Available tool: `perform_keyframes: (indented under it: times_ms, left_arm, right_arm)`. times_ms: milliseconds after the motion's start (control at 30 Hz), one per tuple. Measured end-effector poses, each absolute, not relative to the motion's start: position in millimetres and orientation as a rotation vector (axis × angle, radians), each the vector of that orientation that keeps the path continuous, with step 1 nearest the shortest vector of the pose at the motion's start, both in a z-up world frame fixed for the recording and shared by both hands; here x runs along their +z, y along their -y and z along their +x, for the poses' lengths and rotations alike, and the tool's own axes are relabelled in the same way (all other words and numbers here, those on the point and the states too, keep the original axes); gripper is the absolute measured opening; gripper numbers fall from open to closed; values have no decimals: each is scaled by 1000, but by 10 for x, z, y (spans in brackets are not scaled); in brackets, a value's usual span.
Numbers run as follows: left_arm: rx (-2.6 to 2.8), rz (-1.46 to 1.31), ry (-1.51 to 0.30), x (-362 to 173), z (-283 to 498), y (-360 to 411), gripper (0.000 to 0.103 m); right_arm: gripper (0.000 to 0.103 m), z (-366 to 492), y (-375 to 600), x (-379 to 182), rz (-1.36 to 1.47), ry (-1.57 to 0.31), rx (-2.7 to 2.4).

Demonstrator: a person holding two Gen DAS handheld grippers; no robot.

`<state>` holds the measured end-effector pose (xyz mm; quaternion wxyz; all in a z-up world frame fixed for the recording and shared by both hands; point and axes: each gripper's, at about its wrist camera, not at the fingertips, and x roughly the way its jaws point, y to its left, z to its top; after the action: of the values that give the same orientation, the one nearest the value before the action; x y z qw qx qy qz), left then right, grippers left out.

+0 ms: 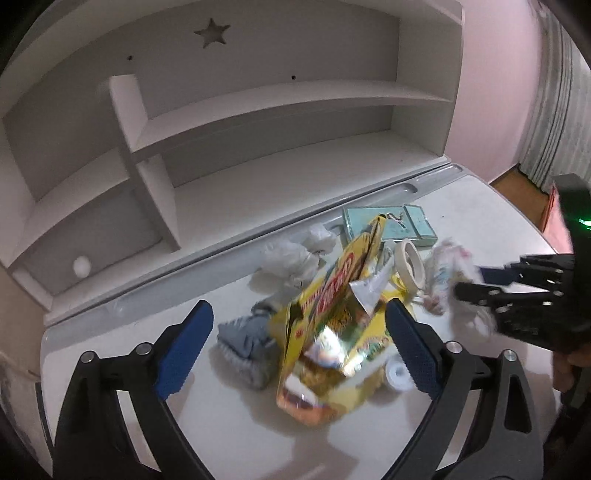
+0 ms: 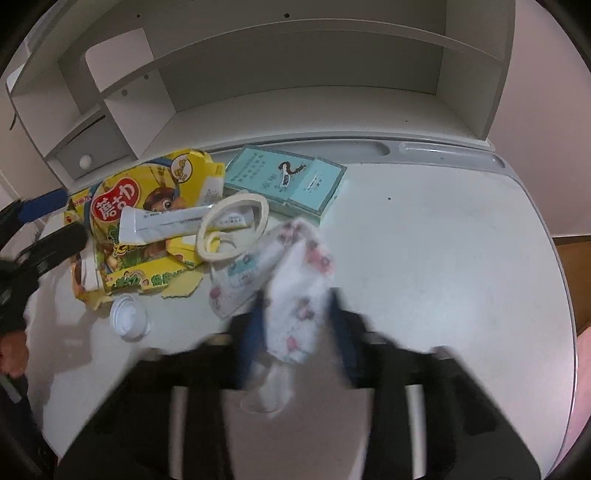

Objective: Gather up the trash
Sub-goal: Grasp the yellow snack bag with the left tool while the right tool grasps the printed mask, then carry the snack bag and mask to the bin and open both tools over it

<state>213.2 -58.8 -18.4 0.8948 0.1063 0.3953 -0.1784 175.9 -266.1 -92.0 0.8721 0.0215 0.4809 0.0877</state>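
Right gripper [image 2: 295, 325] is clamped on a white fabric piece with pink and blue floral print [image 2: 295, 295]; frame is motion-blurred but the blue pads sit tight against both sides of the cloth. That cloth lies just right of the trash pile, about mid-table.

Left gripper [image 1: 299, 350] has its jaws spread wide, blue pads either side of a torn yellow cardboard snack box with red logo [image 1: 332, 325], not pressing it. Box has shiny foil inside.

On the white table [image 2: 443, 258], pile sits toward the back edge:
- teal flat paper box with black print [image 2: 284, 181], nearest the back edge groove
- cream-coloured tape ring [image 2: 232, 229], touching the yellow box
- white foil-lined sachet strip [image 2: 166, 223], lying across the yellow box
- white ribbed plastic cap [image 2: 129, 319], just in front of the box
- grey knitted sock [image 1: 245, 347], beside the box
- crumpled white tissue [image 1: 291, 258], behind the box

White shelf unit with star cutout [image 1: 212, 33] stands along the table's back edge.
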Motion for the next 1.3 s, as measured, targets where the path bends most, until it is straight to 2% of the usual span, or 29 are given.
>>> perform_keyframes:
  times_ms: [67, 167, 200, 233, 267, 333, 400, 800, 1000, 1133, 1300]
  left_arm:
    - [-378, 234, -827, -209, 2192, 611, 79]
    - [-385, 221, -857, -252, 2270, 607, 66]
    - [-387, 218, -862, -274, 2296, 629, 53]
    - [-385, 211, -867, -280, 2299, 621, 36]
    - [-385, 200, -876, -284, 2298, 612, 34]
    - [-401, 178, -882, -263, 2267, 604, 18]
    - [-391, 163, -874, -184, 2213, 600, 13]
    - [-291, 199, -701, 580, 1613, 765, 13]
    - [-294, 187, -677, 673, 1374, 998, 13]
    - [-381, 174, -684, 648, 1188, 1431, 13]
    - [-610, 212, -698, 450, 801, 2452, 13]
  right_arm:
    - [11, 1698, 2701, -890, 40, -995, 191]
    - [11, 1626, 2765, -847, 56, -985, 206]
    - [11, 1604, 2786, -836, 63, -983, 212]
    - [11, 1601, 2795, -827, 65, -983, 213]
    - [11, 1585, 2814, -822, 69, -984, 214]
    - [11, 1556, 2844, -803, 74, -985, 216]
    - [11, 1480, 2896, -761, 70, -972, 208]
    - [11, 948, 3361, -406, 140, -861, 167]
    - [11, 508, 3861, -379, 204, -833, 104]
    - [11, 104, 4358, -413, 255, -809, 22]
    - [11, -621, 5265, -584, 335, -784, -169]
